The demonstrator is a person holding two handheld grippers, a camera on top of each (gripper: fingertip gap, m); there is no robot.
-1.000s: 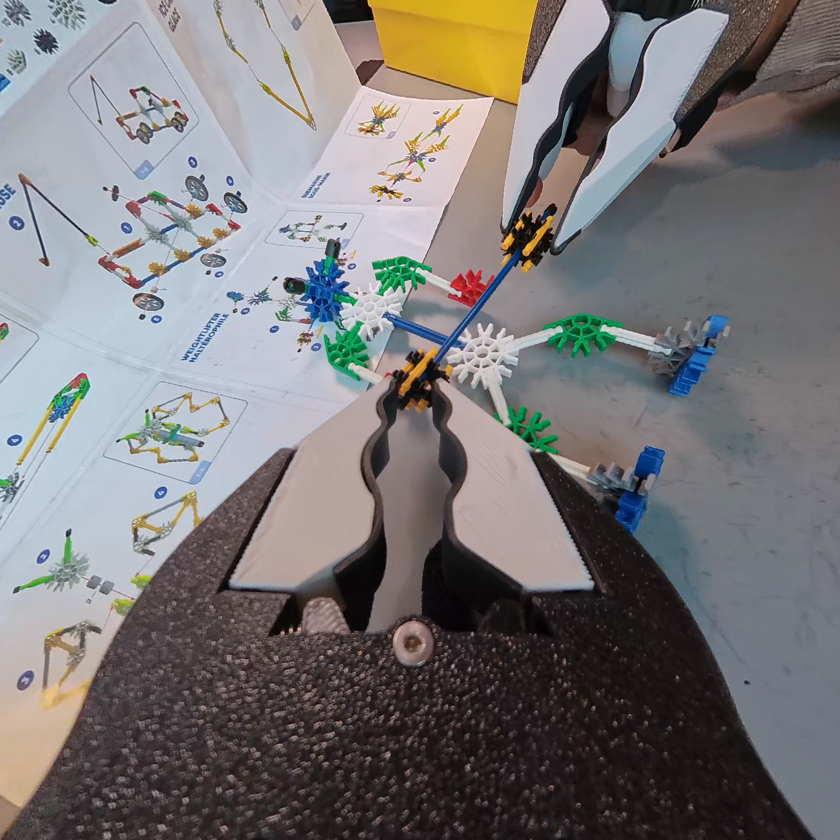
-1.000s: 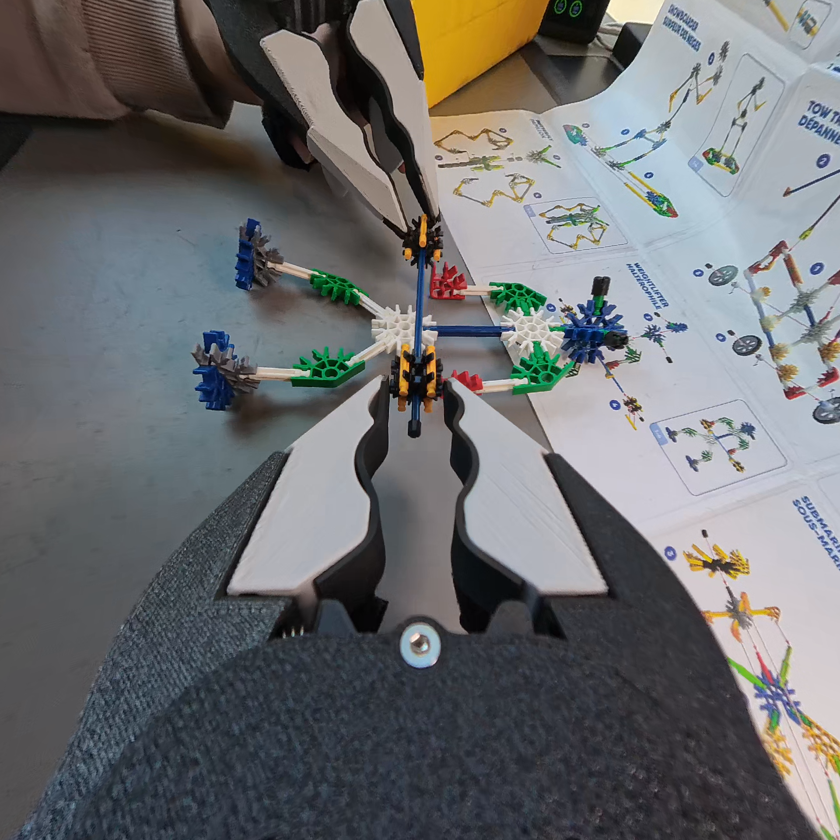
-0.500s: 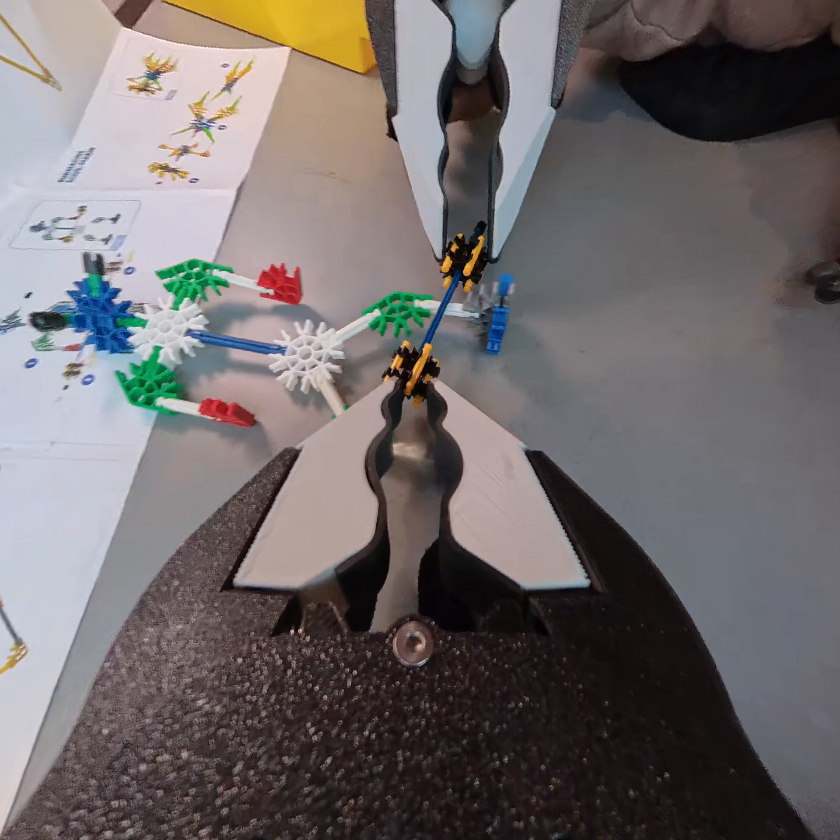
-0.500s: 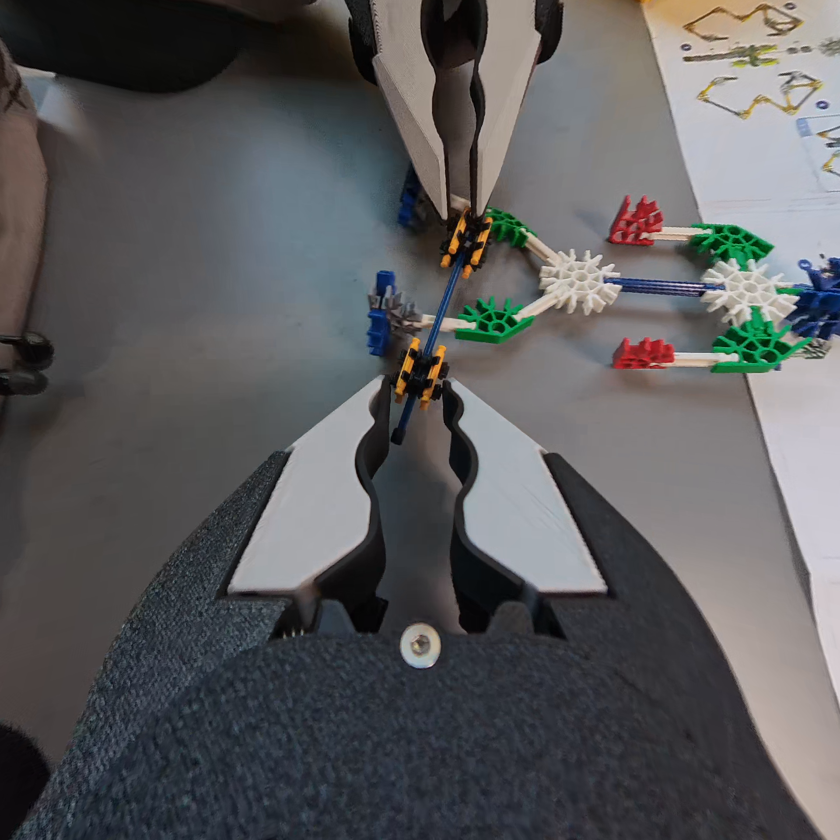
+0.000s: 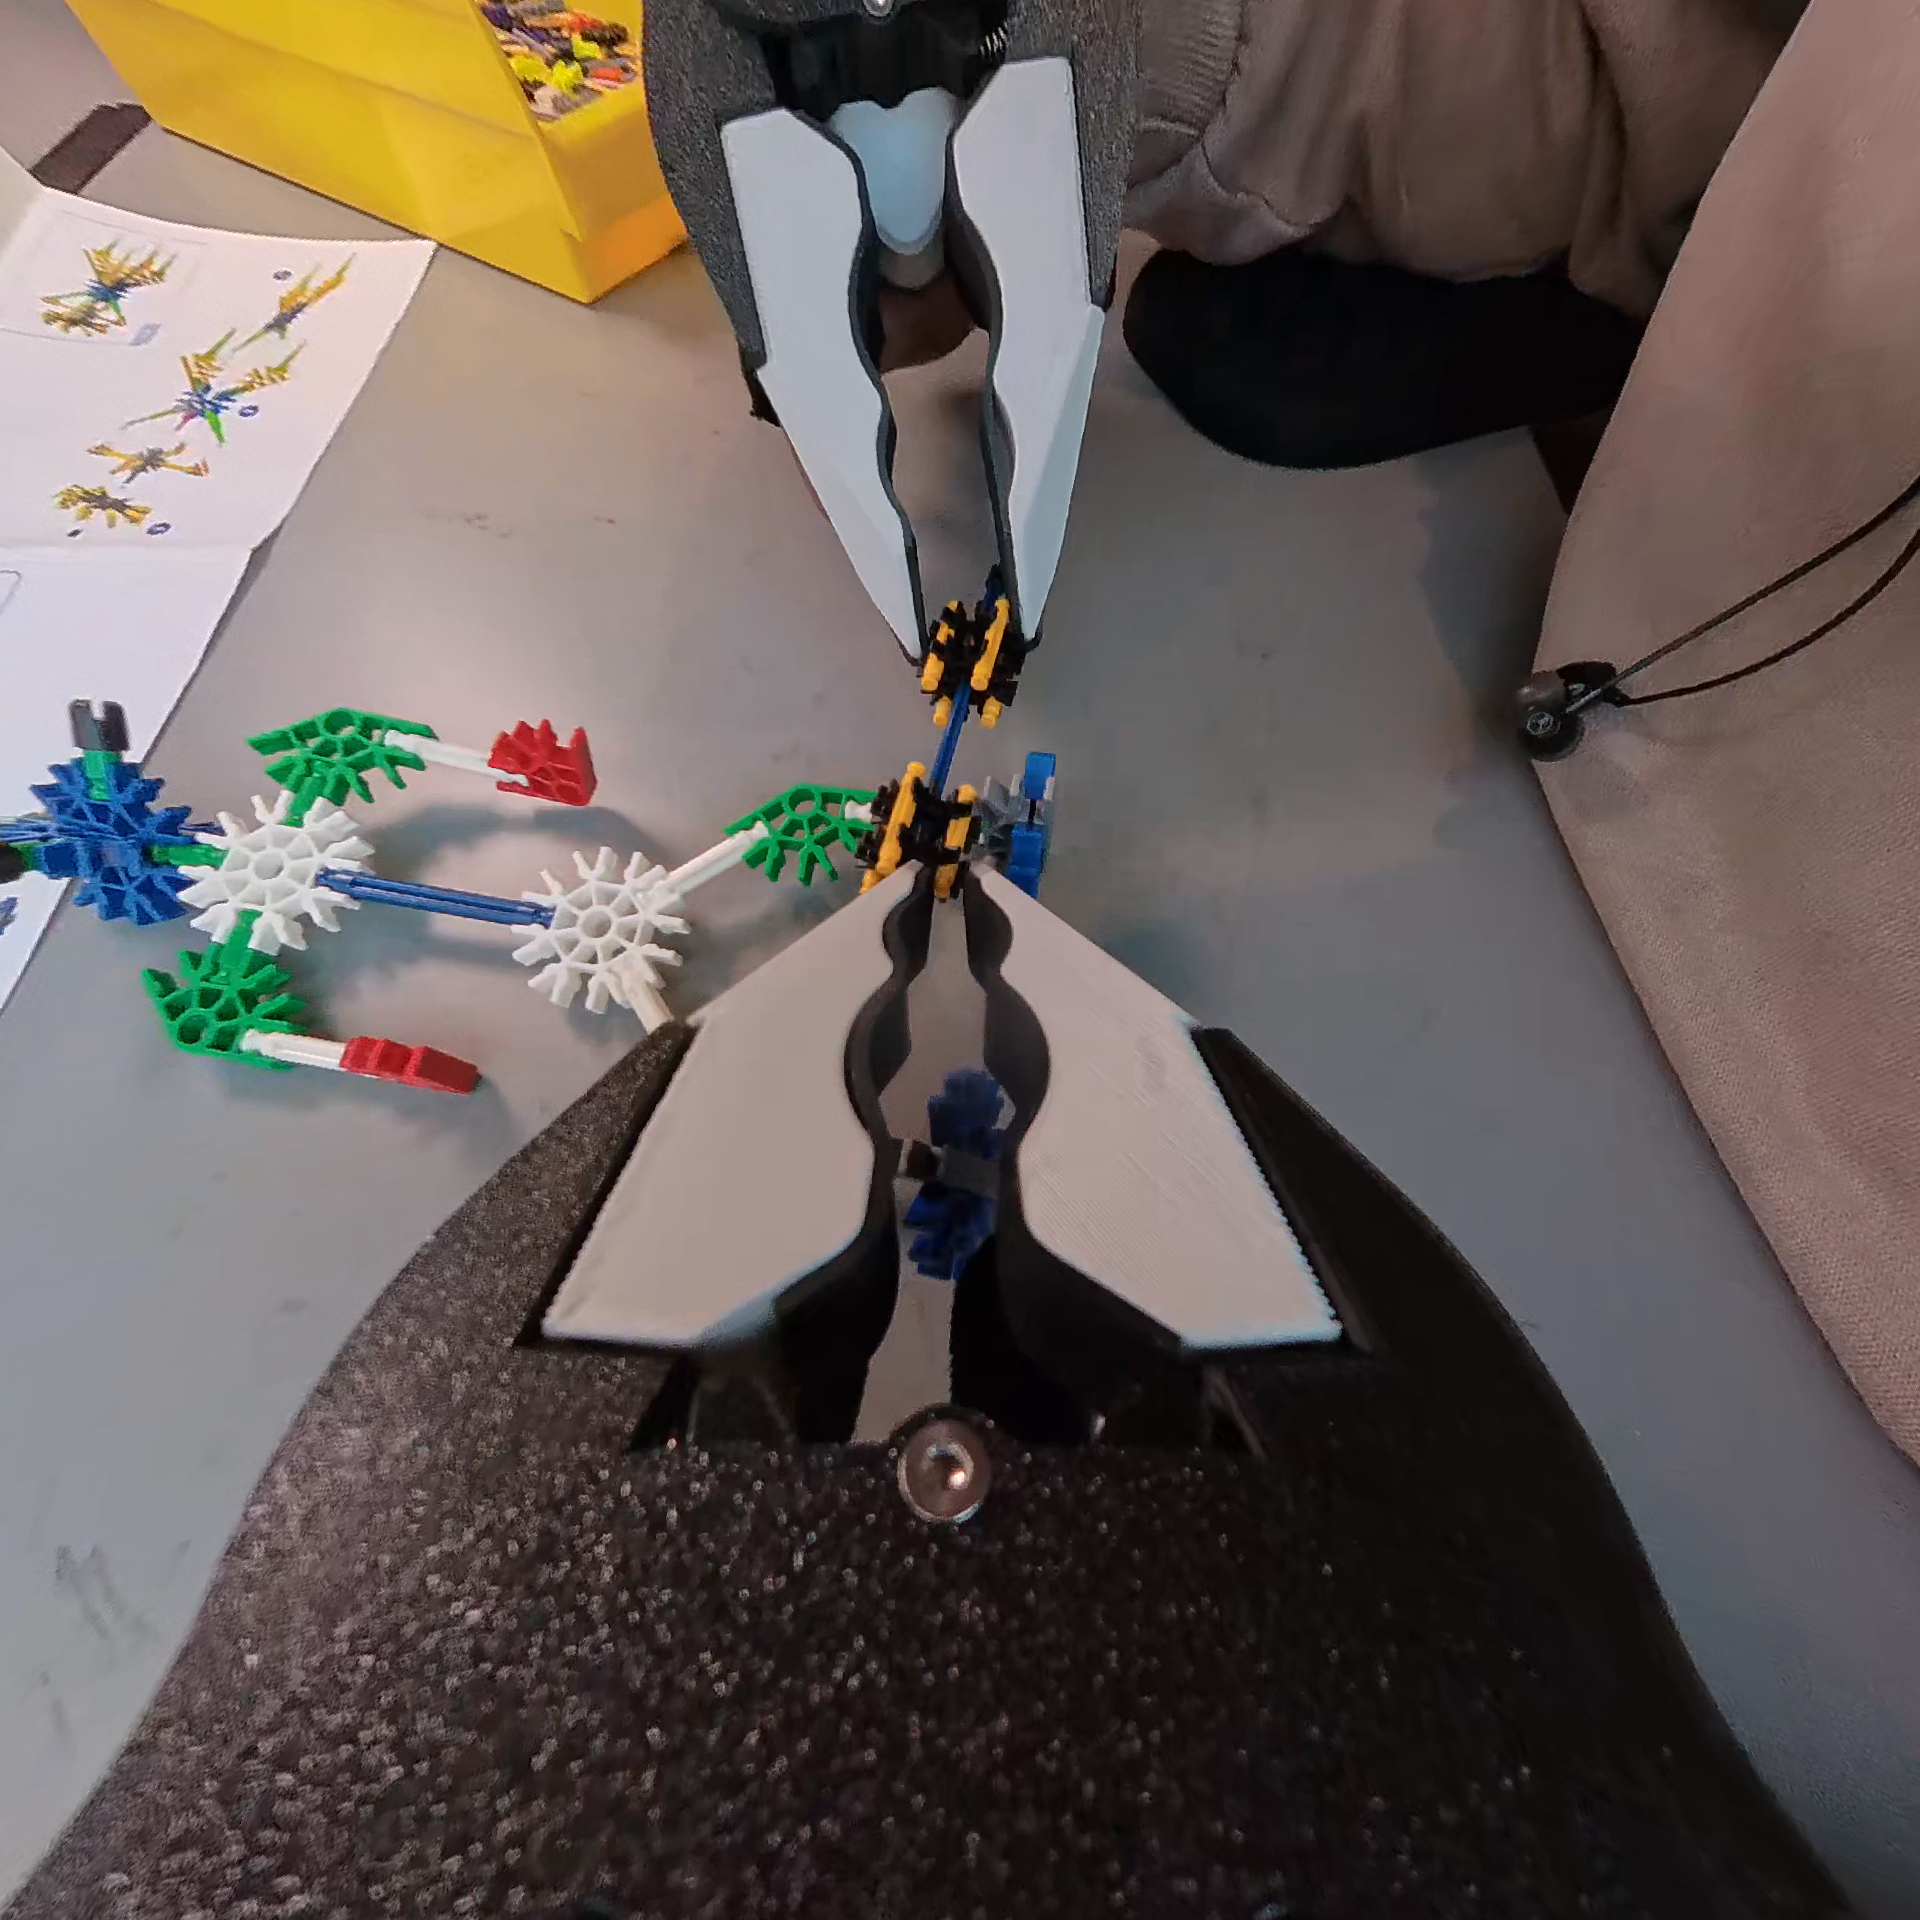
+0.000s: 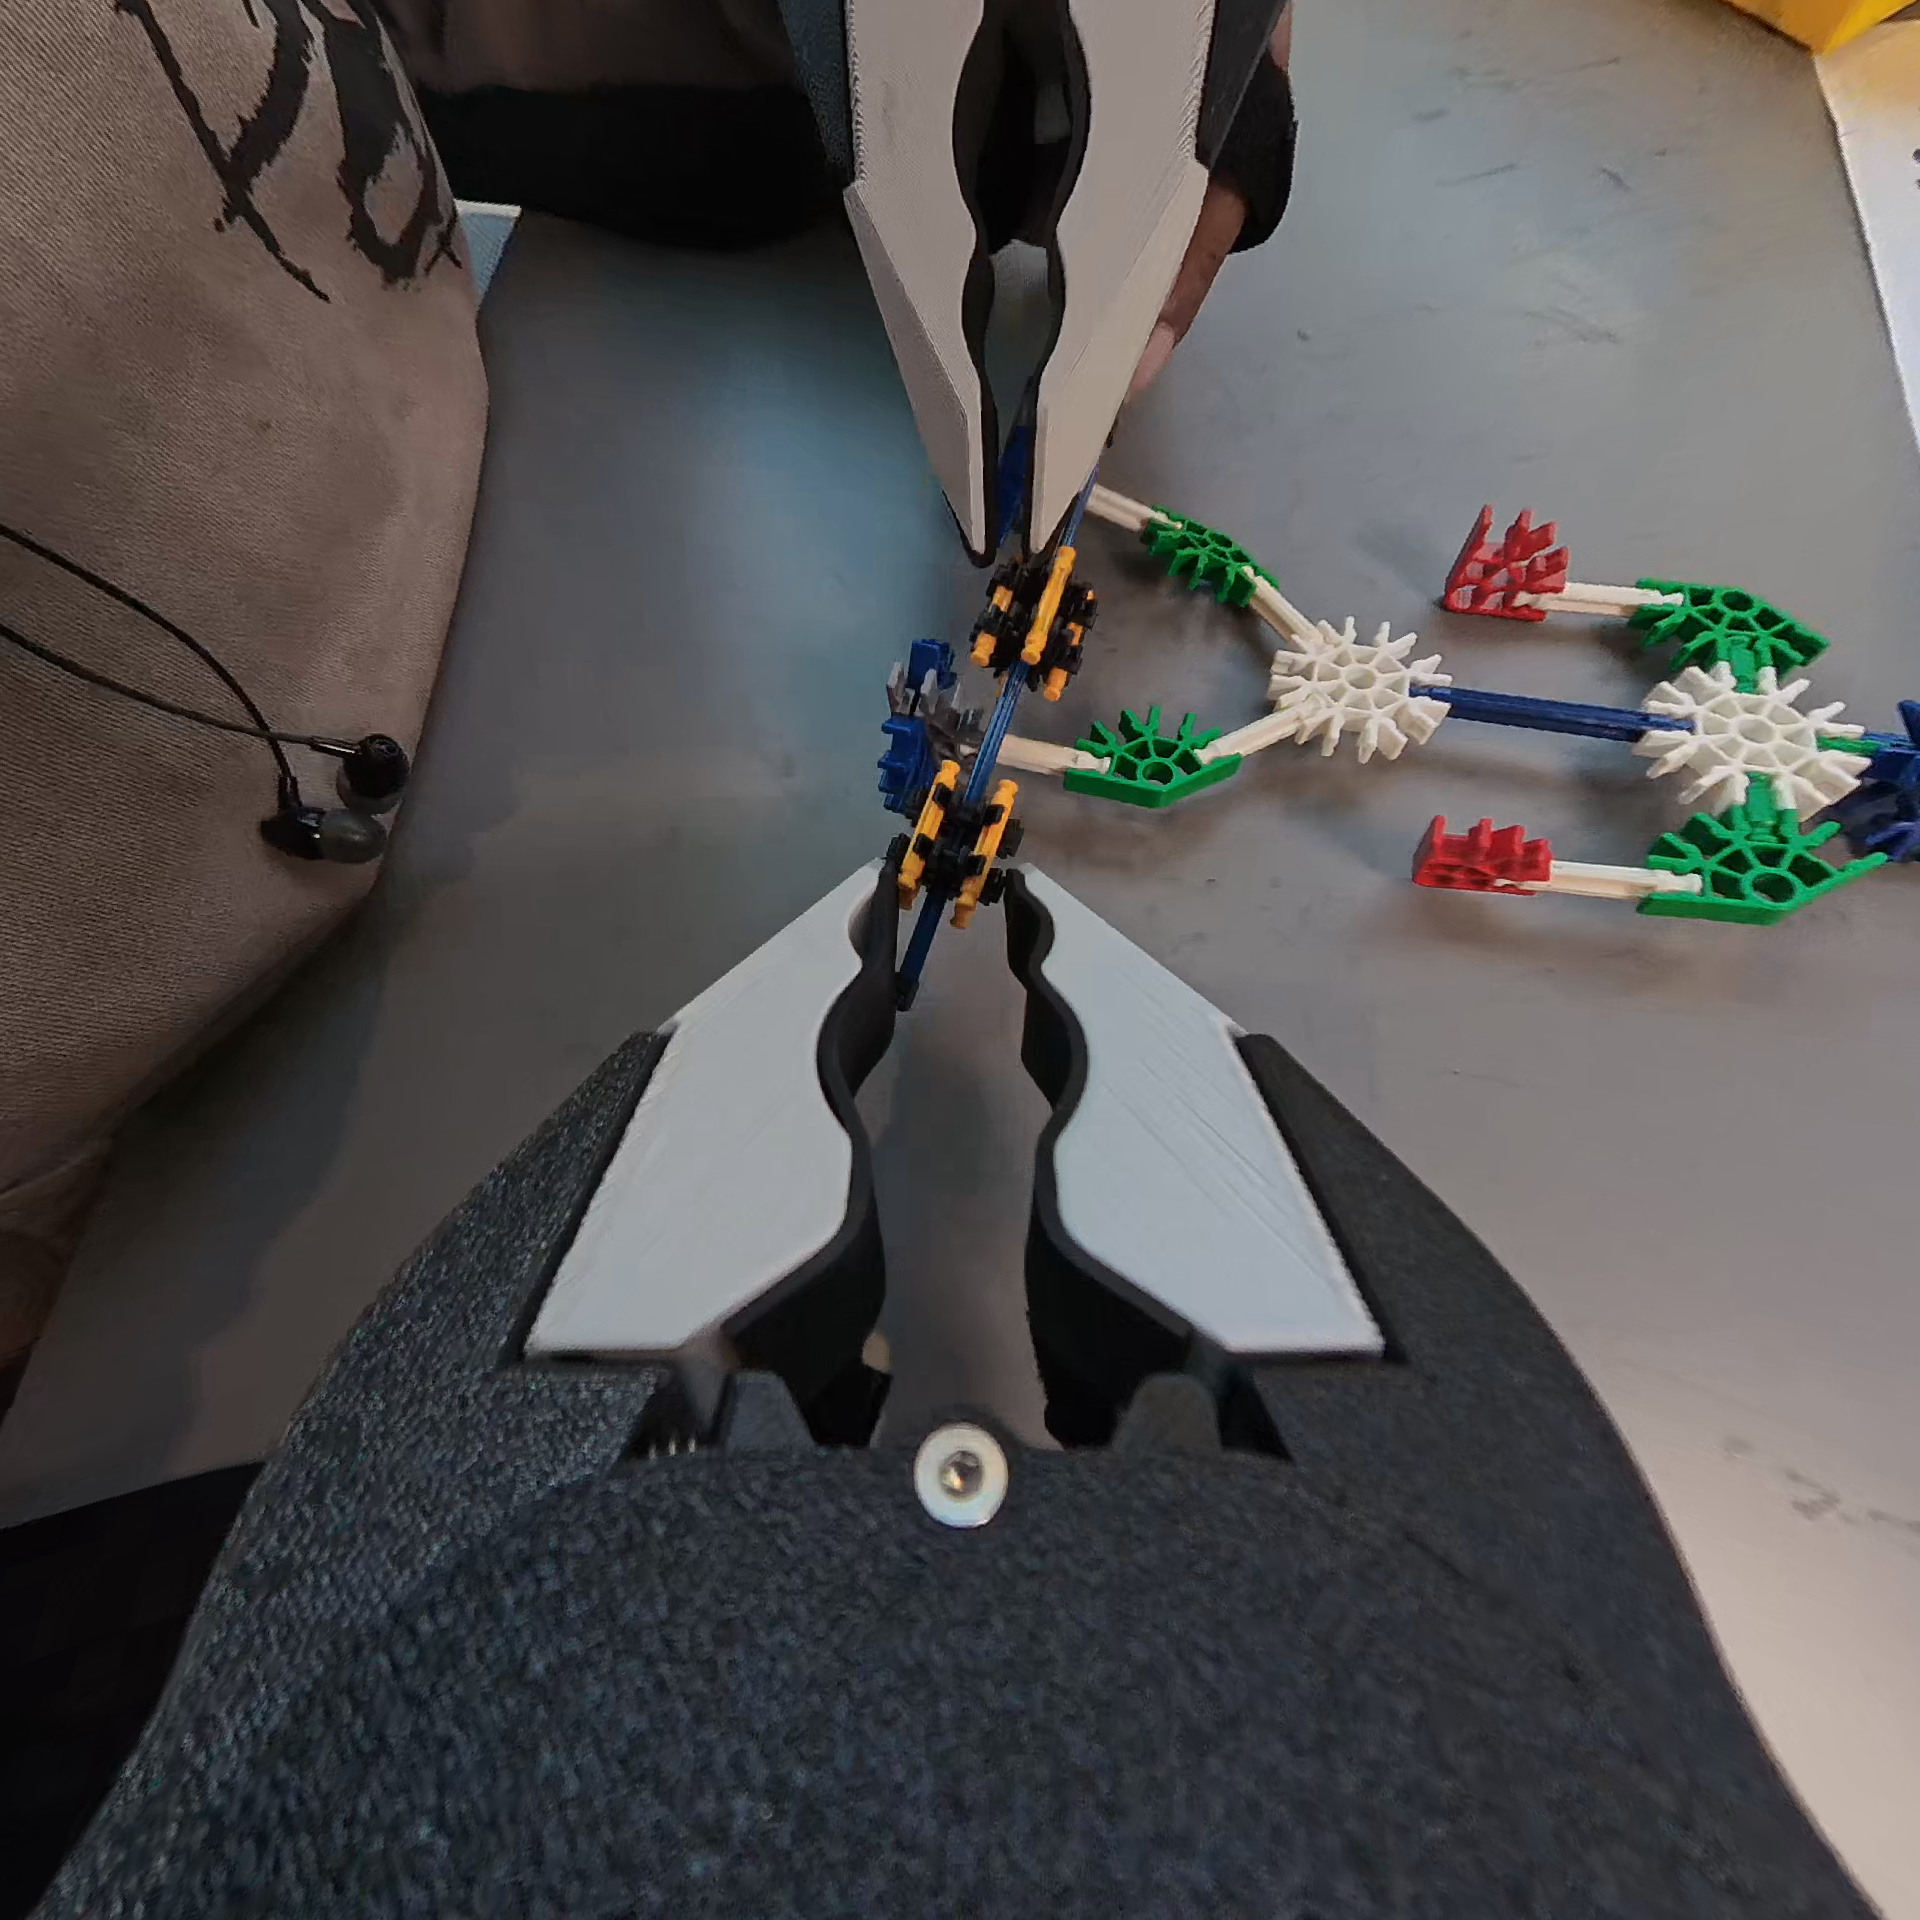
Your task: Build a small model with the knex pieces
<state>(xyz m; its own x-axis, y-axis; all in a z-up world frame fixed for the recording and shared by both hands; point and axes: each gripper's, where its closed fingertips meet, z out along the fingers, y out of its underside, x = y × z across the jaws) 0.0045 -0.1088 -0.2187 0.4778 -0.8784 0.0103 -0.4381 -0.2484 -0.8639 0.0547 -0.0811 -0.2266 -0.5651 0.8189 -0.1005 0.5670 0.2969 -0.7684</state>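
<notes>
A short blue rod carries a yellow-and-black connector at each end and is held above the grey table. My left gripper is shut on the near connector. It also shows at the top of the right wrist view. My right gripper is shut on the other connector, with the rod's end sticking back between its fingers. It shows in the left wrist view too. A flat model of white, green, red and blue pieces lies on the table, its blue-and-grey tips under the rod.
A yellow box of parts stands at the back left. A white instruction sheet lies left of the model. A person's beige clothing borders the table edge, with dangling black earphones. Across from one pair of fingers to the other is roughly 7 cm.
Both grippers have carried the rod piece from over the model's middle to over its blue-and-grey tips, nearer the person. The two connectors look closer together on the rod.
</notes>
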